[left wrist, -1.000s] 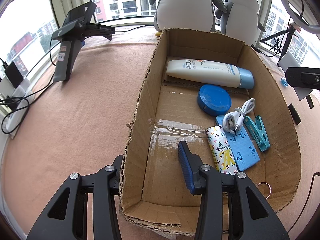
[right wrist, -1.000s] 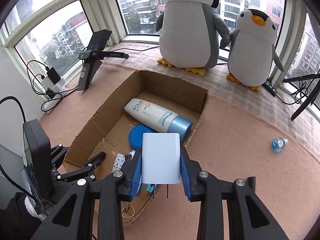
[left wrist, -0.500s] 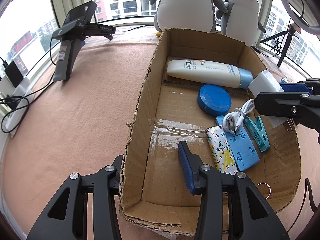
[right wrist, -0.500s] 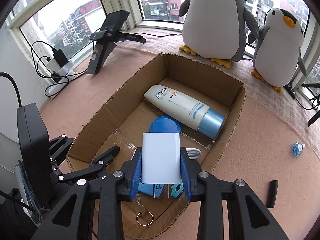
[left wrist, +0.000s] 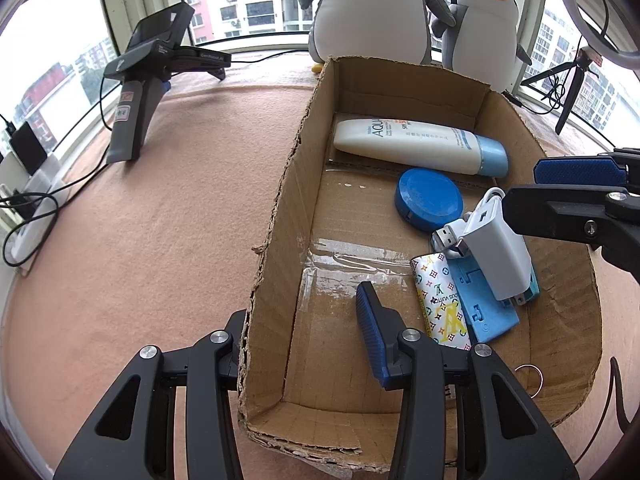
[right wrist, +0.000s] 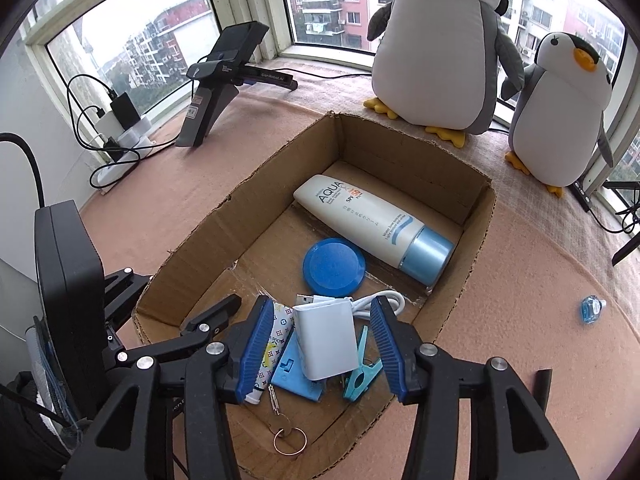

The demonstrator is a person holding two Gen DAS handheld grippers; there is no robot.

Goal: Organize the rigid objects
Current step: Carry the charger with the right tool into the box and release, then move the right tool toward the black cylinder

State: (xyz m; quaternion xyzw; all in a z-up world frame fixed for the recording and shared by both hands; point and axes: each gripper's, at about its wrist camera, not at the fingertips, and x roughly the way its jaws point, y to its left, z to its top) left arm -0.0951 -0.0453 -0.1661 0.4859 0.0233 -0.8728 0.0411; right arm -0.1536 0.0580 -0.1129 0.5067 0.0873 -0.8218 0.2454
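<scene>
An open cardboard box (left wrist: 280, 220) (right wrist: 208, 220) holds a white AQUA tube (left wrist: 412, 142) (right wrist: 360, 216), a blue round lid (left wrist: 428, 198) (right wrist: 334, 268), a white USB cable (right wrist: 376, 300), a patterned tube (left wrist: 440, 300), a blue stand (left wrist: 484, 308), a teal clip (right wrist: 362, 372) and a key on a ring (right wrist: 290, 438). A white charger (left wrist: 498, 256) (right wrist: 326, 340) lies tilted on the stand and clip. My right gripper (right wrist: 320, 312) (left wrist: 524, 186) is open around it, pads apart from its sides. My left gripper (left wrist: 300, 308) is open, astride the box's left wall.
Two plush penguins (right wrist: 436, 40) stand behind the box by the windows. A black device on a stand (left wrist: 152, 76) and power strips with cables (right wrist: 120, 132) sit at the left. A small blue bottle (right wrist: 592, 309) and a black piece (right wrist: 542, 384) lie on the pink cloth at the right.
My right gripper carried the white charger over the box, lowered it and opened; the charger now rests on the blue stand and clip. The left gripper has not moved.
</scene>
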